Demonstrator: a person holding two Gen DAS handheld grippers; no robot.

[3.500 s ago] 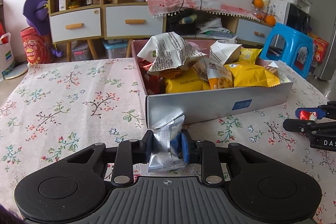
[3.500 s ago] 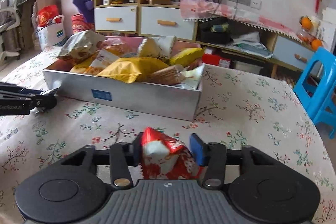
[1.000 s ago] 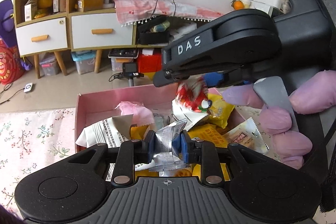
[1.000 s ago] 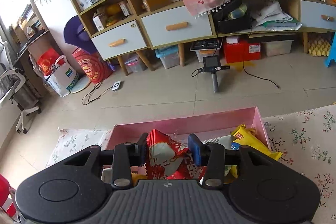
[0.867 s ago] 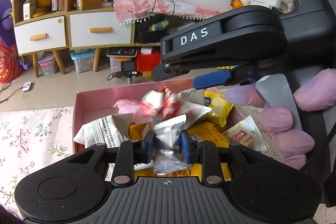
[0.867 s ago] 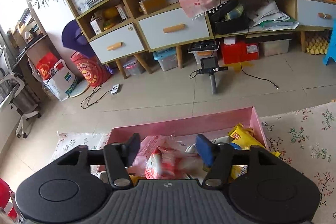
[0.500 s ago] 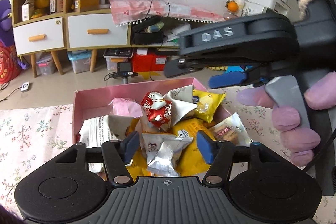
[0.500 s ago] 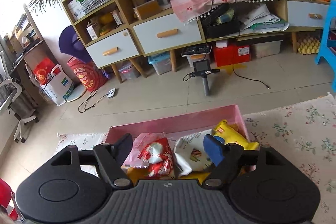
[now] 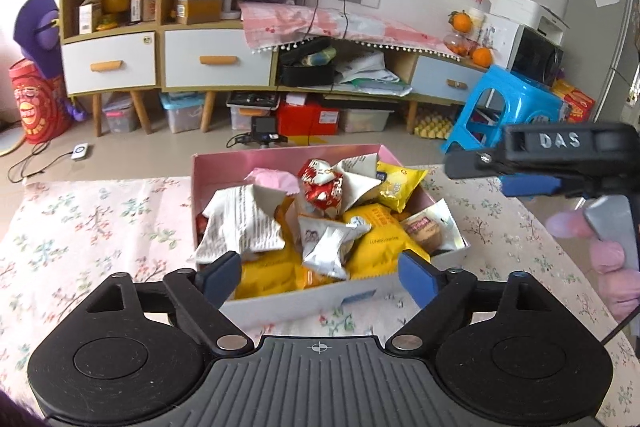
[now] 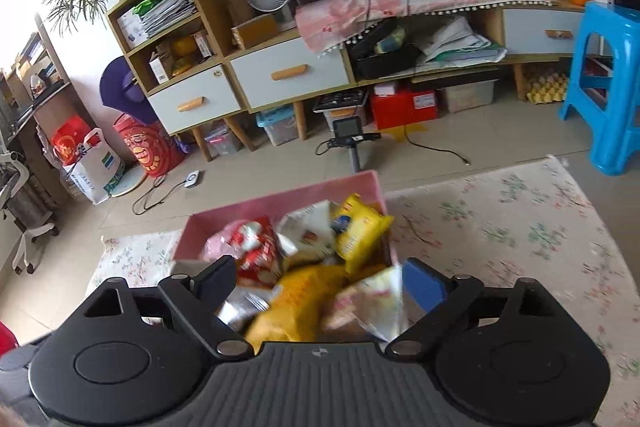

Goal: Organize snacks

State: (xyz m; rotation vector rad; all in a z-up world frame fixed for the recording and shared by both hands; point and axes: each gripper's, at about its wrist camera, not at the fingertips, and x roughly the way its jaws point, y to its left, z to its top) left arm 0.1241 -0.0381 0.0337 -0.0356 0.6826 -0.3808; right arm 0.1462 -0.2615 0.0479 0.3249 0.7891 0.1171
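A pink-lined box [image 9: 288,158] full of snack packets stands on the floral tablecloth [image 9: 100,223]. The silver packet [image 9: 326,247] lies on the pile near the front. The red packet [image 9: 322,187] lies further back beside a pink one; it also shows in the right wrist view [image 10: 256,251]. My left gripper [image 9: 318,277] is open and empty, above the box's near wall. My right gripper [image 10: 318,285] is open and empty over the box [image 10: 280,205]; it also shows from the side in the left wrist view [image 9: 532,169], at the right of the box.
Yellow packets [image 9: 384,239] and a white printed packet [image 9: 244,219] fill the box. Beyond the table's far edge are the floor, a low cabinet [image 9: 160,59] with drawers and a blue stool [image 9: 500,111].
Both grippers opened over the box. The silver packet dropped from the left one and the red packet from the right one onto the pile. Both grippers then drew back, the right one moving right.
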